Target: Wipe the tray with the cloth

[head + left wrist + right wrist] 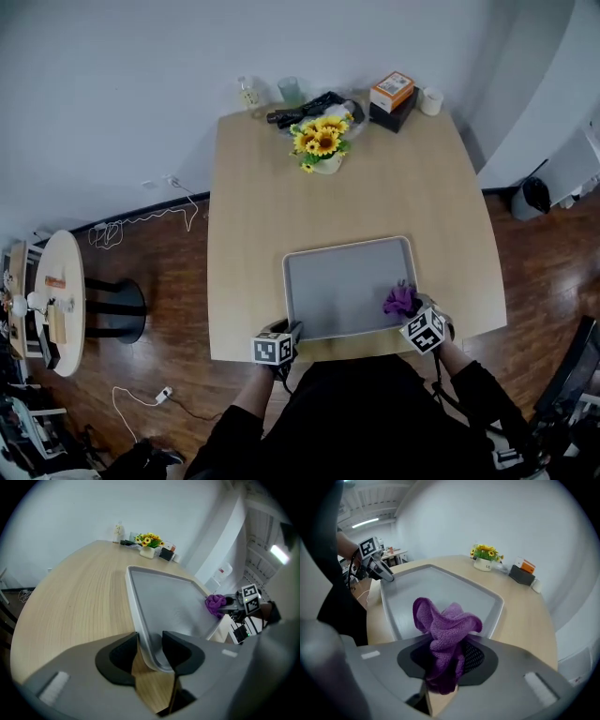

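Note:
A grey tray (347,281) lies near the front edge of the wooden table (272,206). My left gripper (291,330) is at the tray's near-left corner. In the left gripper view its jaws straddle that corner, and the left gripper (150,641) is shut on the rim of the tray (168,602). A bunched purple cloth (400,299) sits over the tray's near-right corner, held by my right gripper (412,314). In the right gripper view the cloth (447,625) bulges out of the right gripper (447,656), just above the tray (436,588).
At the table's far end stand a sunflower pot (323,145), an orange box on a black box (392,94), a white cup (431,100), a glass (289,89) and a small bottle (248,92). A round side table (61,300) stands on the floor at left.

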{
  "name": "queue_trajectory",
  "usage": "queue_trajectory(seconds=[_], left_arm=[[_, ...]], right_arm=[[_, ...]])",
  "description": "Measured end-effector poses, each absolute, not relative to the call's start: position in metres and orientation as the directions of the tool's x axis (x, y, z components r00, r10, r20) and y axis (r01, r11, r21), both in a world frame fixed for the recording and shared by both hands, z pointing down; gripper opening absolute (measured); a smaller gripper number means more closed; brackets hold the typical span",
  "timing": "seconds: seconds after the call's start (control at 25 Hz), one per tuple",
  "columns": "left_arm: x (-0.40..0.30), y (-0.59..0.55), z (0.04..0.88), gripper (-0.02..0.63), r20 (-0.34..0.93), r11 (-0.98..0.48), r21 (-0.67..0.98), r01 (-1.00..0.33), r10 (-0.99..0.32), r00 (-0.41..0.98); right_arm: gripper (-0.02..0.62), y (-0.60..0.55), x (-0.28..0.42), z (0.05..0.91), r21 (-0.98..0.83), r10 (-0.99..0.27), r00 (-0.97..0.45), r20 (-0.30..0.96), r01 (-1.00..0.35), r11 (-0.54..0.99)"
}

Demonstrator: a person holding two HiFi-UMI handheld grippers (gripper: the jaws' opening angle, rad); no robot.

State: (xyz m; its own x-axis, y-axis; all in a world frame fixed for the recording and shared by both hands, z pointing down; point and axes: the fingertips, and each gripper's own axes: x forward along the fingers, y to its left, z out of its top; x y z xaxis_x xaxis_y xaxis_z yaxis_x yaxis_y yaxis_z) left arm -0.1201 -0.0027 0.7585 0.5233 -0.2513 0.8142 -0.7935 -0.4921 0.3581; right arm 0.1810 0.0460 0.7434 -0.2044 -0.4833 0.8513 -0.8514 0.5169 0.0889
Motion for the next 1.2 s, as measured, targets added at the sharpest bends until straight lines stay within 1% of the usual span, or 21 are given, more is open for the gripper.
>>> queue_trajectory(seconds=[0.36, 0.52, 0.68, 0.96, 1.08, 1.2], left_arm=[[-0.121, -0.002, 0.761, 0.153, 0.832, -0.458, 0.316, -0.831, -0.287, 0.475], [-0.12, -0.006, 0.76, 0.152, 0.828, -0.439, 0.323, -0.839, -0.299, 0.475], [-0.124, -0.004, 0.759, 0.152, 0.822, -0.434, 0.338, -0.835, -0.296, 0.487], [-0.126, -0.004, 0.762, 0.152, 0.815, -0.451, 0.357, -0.818, -0.276, 0.509], [-0.123, -0.005, 0.761, 0.152, 0.814, -0.467, 0.36, -0.808, -0.266, 0.517], [-0.12, -0.003, 0.761, 0.152, 0.813, -0.467, 0.366, -0.805, -0.261, 0.521]], right_arm=[[0.107, -0.091, 0.206, 0.742, 0.12, -0.509, -0.247, 0.825, -0.802, 0.585], [0.107, -0.118, 0.208, 0.741, 0.122, -0.512, -0.25, 0.821, -0.8, 0.587], [0.106, -0.094, 0.19, 0.74, 0.131, -0.526, -0.248, 0.813, -0.803, 0.581], [0.106, 0.019, 0.123, 0.743, 0.052, -0.427, -0.371, 0.825, -0.702, 0.71], [0.106, 0.052, 0.109, 0.741, 0.013, -0.39, -0.405, 0.827, -0.68, 0.734], [0.104, 0.061, 0.107, 0.742, -0.003, -0.362, -0.425, 0.83, -0.652, 0.758]])
